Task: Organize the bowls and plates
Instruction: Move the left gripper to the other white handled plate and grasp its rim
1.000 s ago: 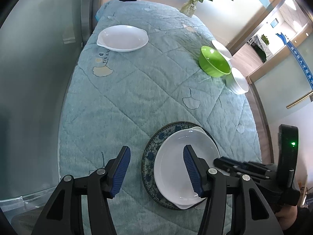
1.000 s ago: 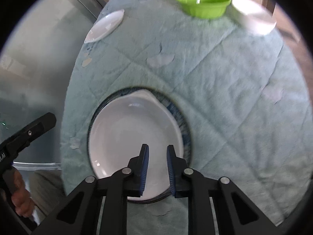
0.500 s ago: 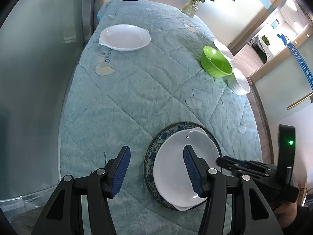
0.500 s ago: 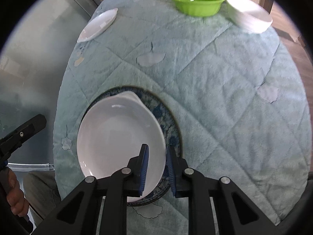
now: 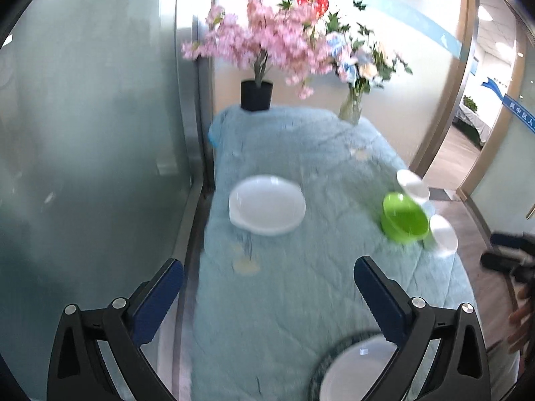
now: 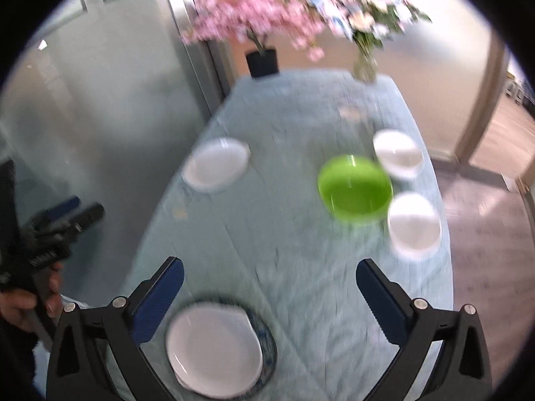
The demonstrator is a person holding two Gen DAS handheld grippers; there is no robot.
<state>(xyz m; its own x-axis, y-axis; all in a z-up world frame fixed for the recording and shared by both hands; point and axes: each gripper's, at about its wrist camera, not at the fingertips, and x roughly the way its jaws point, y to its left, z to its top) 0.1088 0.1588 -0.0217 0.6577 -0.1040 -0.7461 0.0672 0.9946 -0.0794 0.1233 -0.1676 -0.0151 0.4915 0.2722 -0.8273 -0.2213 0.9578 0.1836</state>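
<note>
A white plate [image 6: 214, 351] lies on a blue patterned plate [image 6: 265, 334] at the near end of the table; both show at the bottom of the left wrist view [image 5: 354, 371]. A second white plate [image 5: 266, 204] [image 6: 215, 163] lies at the far left. A green bowl [image 5: 404, 217] [image 6: 354, 187] stands at the right between two white bowls [image 6: 396, 152] [image 6: 414, 224]. My left gripper [image 5: 267, 284] is open and empty above the table. My right gripper [image 6: 269, 284] is open and empty, raised above the stacked plates.
The table has a light blue quilted cloth [image 5: 301, 284]. A black pot with pink blossoms [image 5: 256, 95] and a glass vase of flowers [image 5: 351, 108] stand at the far end. A glass wall [image 5: 100, 133] runs along the left edge.
My right gripper opened, let go of the white plate on the blue plate, and lifted away. Both grippers tilted up, so the far end of the table now shows.
</note>
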